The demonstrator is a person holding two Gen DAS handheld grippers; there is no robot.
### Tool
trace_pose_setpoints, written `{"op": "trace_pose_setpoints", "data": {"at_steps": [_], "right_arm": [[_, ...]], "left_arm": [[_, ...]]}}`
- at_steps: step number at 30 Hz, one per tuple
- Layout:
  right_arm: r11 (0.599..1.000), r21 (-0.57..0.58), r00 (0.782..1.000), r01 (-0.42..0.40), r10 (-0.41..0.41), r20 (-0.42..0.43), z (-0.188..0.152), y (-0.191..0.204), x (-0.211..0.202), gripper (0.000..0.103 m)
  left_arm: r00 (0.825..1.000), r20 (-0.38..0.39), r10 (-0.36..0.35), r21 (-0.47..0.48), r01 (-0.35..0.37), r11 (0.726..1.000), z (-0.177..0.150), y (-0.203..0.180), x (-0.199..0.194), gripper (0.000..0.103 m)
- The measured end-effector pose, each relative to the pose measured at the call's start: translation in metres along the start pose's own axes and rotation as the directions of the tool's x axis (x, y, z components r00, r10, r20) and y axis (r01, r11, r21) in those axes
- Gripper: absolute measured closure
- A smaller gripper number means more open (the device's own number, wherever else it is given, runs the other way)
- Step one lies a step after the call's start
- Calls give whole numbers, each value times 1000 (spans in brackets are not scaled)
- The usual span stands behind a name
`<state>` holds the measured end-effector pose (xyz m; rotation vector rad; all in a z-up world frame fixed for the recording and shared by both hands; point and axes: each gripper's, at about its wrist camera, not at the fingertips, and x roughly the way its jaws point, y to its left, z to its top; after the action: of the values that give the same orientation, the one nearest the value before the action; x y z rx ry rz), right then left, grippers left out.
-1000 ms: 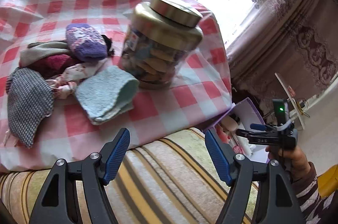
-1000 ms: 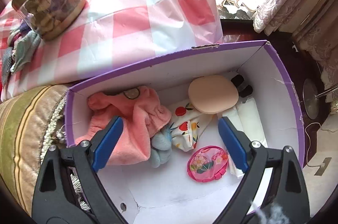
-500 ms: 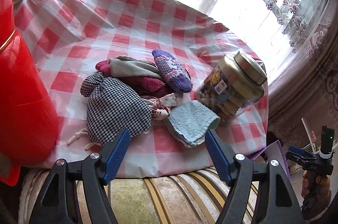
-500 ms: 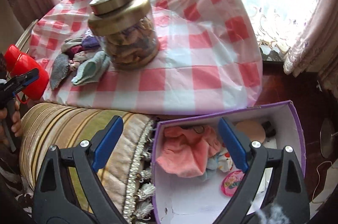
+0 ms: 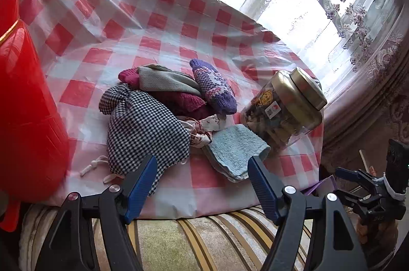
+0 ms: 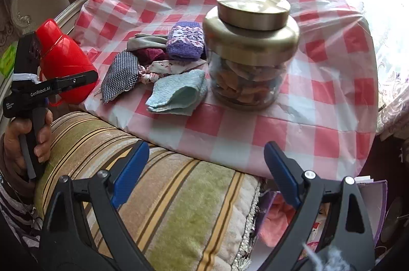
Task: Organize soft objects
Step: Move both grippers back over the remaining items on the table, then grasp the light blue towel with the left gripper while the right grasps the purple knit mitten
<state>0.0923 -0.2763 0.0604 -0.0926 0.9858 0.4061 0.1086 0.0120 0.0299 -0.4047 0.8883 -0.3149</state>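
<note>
**Ana:** Several soft pieces lie heaped on the checked tablecloth point(image 5: 163, 22), all just beside the jar point(image 6: 251, 48) — the light blue towel point(image 5: 234, 150) nearest it, almost touching its base.

**Ben:** And the grippers?

**Ana:** Both released, nothing between the fingers. The left gripper point(image 5: 202, 187) hangs over the striped cushion point(image 6: 163, 184) at the table's near edge, pointing at the gap between the houndstooth pouch point(image 5: 145, 132) and the towel. The right gripper point(image 6: 207, 172) is on the jar's near side too, over the cushion, with the purple box point(image 6: 375, 214) holding a pink cloth point(image 6: 274, 222) below it.

**Ben:** So which piece first?

**Ana:** I'd judge the towel — it's the closest to the edge and lies free of the pile. Come in low from the side away from the jar, so a finger doesn't knock the glass, and pinch the folded edge rather than the flat middle.

**Ben:** Anything behind it?

**Ana:** The purple knitted sock point(image 5: 213, 86) and a maroon knit point(image 5: 184, 99) sit farther from the jar's front, partly stacked; the floral fabric point(image 5: 204, 127) looks tucked under the pouch, so it may drag.
</note>
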Motion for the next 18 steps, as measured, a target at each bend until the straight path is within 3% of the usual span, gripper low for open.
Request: {"op": "trace_pose_setpoints", "data": {"at_steps": [4, 10, 15, 18], "right_arm": [[1000, -16, 1000, -1, 1, 5, 17, 13, 11, 10], [996, -83, 998, -19, 24, 65, 47, 41, 6, 10], [995, -99, 994, -29, 39, 101, 71, 57, 8, 10], [993, -112, 993, -25, 37, 114, 85, 65, 13, 10]], "left_arm": [[989, -103, -111, -67, 104, 992, 0, -6, 27, 29], [957, -235, -172, -216, 121, 969, 5, -3, 89, 37], [944, -289, -158, -224, 93, 970, 7, -14, 124, 40], [934, -329, -140, -219, 69, 973, 3, -20, 139, 56]]}}
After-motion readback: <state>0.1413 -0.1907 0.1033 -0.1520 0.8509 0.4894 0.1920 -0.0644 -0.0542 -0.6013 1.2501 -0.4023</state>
